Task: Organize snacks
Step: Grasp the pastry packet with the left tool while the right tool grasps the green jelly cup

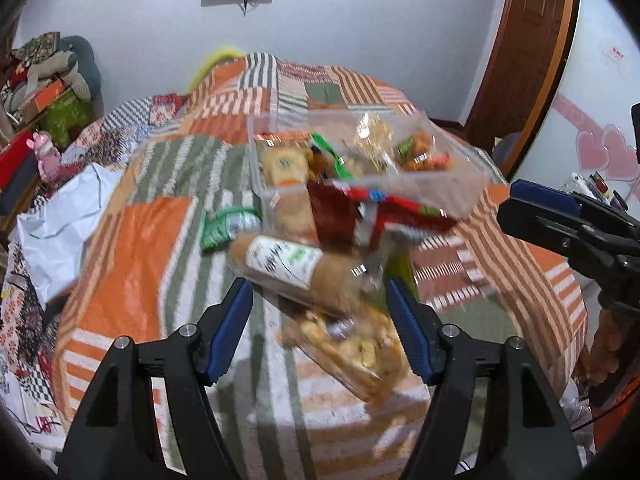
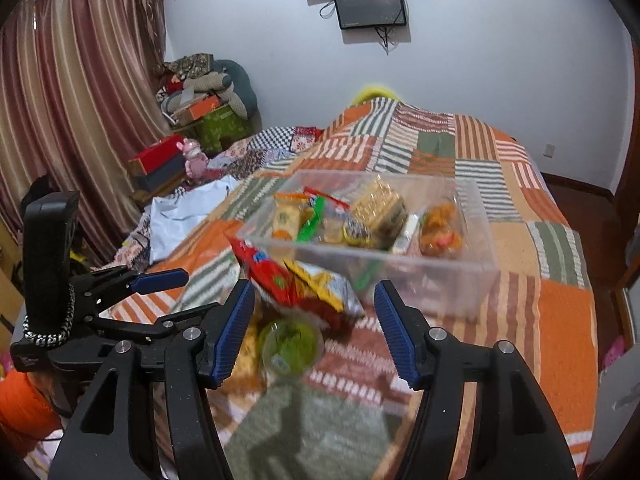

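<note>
My clear box (image 2: 400, 256) on the patchwork quilt (image 1: 132, 240) already holds a good heap of snacks. Several packets (image 1: 280, 258) lie loose on the near side of it, so I judge the sorting about half done. My left tongs (image 1: 320, 312) and right tongs (image 2: 314, 312) both gape wide, holding nothing. Curtains (image 2: 72, 120) hang far left and a screen (image 2: 370, 4) is on the far wall.
</note>
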### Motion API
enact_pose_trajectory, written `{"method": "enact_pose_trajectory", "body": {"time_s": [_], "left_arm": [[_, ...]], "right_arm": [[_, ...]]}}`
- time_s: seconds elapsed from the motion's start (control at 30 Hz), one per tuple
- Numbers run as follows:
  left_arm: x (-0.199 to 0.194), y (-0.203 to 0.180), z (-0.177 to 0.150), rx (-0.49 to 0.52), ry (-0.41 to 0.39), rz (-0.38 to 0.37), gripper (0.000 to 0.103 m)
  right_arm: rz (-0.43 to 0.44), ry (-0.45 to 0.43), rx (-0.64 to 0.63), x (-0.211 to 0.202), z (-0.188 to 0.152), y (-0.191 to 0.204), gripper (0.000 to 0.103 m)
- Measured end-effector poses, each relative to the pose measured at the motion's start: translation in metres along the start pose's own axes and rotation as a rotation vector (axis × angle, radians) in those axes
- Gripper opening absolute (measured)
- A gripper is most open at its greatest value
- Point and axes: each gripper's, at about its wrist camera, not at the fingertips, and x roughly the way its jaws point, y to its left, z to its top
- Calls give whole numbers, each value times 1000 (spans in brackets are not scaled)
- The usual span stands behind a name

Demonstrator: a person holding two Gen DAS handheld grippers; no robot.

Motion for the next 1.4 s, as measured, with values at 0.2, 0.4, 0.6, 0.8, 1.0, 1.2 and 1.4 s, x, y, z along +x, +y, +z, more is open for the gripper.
{"method": "enact_pose_trajectory", "body": {"time_s": [0.2,0.4,0.6,0.8,1.0,1.2,1.4], "left_arm": [[24,-11,-10,-34,42,-46,69],[29,-2,-22,-40,32,-26,72],[19,30,-37,-113,52,-69,75],[11,43,-44,-130,54,-71,75],[28,31,-33,-119,79,-80,74],[38,35,-34,-128,67,-66,68],[37,25,-38,-77,47,-26,48]], "right_arm": [[8,30,35,6,-13,-5,61],[21,70,28,18,-21,-1,62],[50,130,36,41,-29,4,62],[79,200,39,63,-31,7,62],[97,242,62,76,-32,7,62],[103,246,66,82,-31,5,62],[97,223,49,78,-34,9,56]]}}
